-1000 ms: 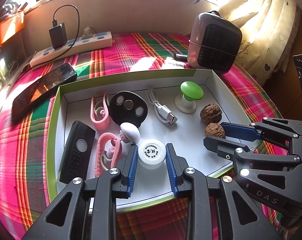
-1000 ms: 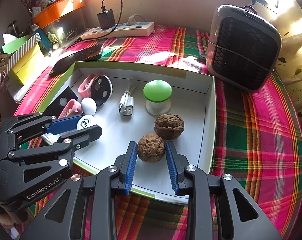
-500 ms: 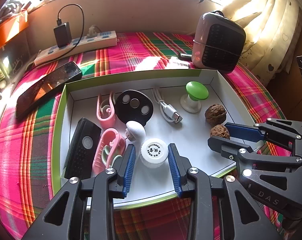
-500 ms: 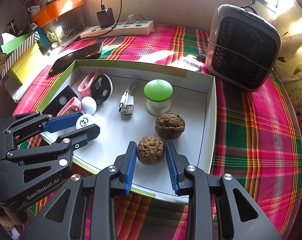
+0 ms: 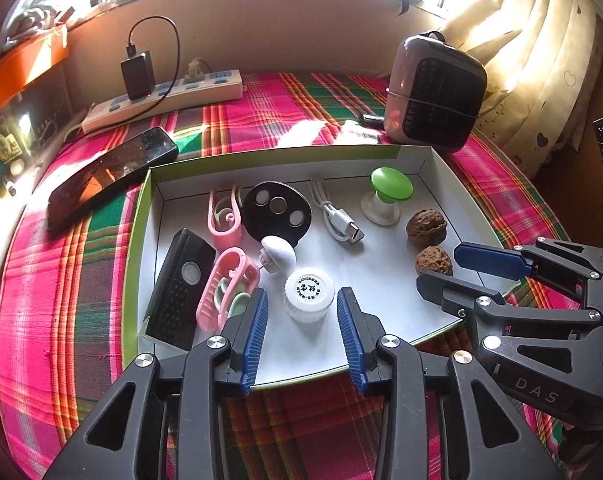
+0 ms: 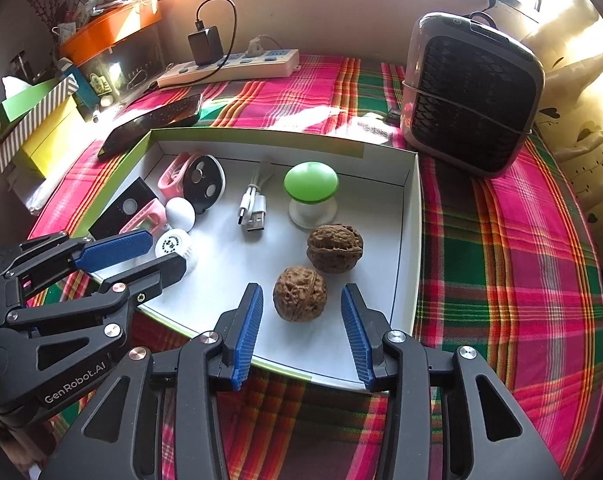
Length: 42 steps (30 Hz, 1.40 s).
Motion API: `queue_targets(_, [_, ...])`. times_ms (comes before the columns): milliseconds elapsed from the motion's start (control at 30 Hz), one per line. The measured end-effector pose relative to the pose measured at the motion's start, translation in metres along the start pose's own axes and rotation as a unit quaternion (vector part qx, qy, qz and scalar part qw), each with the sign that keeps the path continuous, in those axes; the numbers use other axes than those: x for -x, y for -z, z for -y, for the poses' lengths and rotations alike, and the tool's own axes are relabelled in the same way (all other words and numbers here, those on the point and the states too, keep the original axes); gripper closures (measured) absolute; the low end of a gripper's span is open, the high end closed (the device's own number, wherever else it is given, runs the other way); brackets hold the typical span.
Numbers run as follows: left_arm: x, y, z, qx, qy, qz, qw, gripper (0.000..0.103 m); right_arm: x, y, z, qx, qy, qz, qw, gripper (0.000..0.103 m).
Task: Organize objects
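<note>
- So the green-rimmed tray [image 6: 415, 216] is basically the whole scene. It sits on the plaid tablecloth [image 6: 501, 264], with a heater [image 6: 473, 100] off its far right corner and a phone [image 5: 109, 172] along its far left edge.
- Everything to be organized looks like it's already inside the tray, so my guess is we're at the let-go stage of a placement, not a pickup.
- The left gripper [image 5: 301, 328] has its jaws spread wide around the white jar [image 5: 309, 294], with gaps on both sides, nothing grasped.
- Same deal with the right gripper [image 6: 301, 328]: jaws released, with the near walnut [image 6: 300, 294] sitting loose between them and touching neither pad.
- Next move is probably backing both grippers out toward the near side. They hang over the tray's near rim, so lifting a bit first would keep the fingers from catching the lip.
- Room is tight on the left. The pink clip [image 5: 227, 288] is right against the left gripper's outer finger, and the white mushroom knob [image 5: 278, 254] is just behind the jar.
- The right has it easier. There's bare tray floor around the walnut, with only the far walnut [image 6: 334, 248] close behind it and the tray's right wall nearby.
</note>
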State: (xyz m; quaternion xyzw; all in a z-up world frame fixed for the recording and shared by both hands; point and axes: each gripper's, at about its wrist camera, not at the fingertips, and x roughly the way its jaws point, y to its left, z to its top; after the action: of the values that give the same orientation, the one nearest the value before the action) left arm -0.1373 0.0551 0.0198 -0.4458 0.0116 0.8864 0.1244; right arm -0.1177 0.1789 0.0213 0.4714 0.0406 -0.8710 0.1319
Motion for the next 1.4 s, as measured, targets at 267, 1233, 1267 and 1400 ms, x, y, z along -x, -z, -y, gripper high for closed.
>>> queue_targets(267, [0.016,0.006,-0.002,0.007,-0.008,0.019,0.9998,0.069,0.015,0.006,-0.004,-0.008,0.001,0.031,0.999,0.055])
queue_targets(1233, [0.066,0.061,-0.011,0.028,-0.072,0.069,0.9946,0.068,0.054,0.05,-0.012,-0.001,0.041,0.102,0.994,0.048])
queue_targets(1267, [0.066,0.064,-0.012,0.029,-0.073,0.068,0.9946,0.068,0.053,0.052,-0.011,-0.001,0.044,0.101,0.994,0.048])
queue_targets(1400, [0.065,0.073,-0.018,0.037,-0.082,0.061,0.994,0.068,0.051,0.061,-0.01,-0.003,0.048,0.094,0.994,0.048])
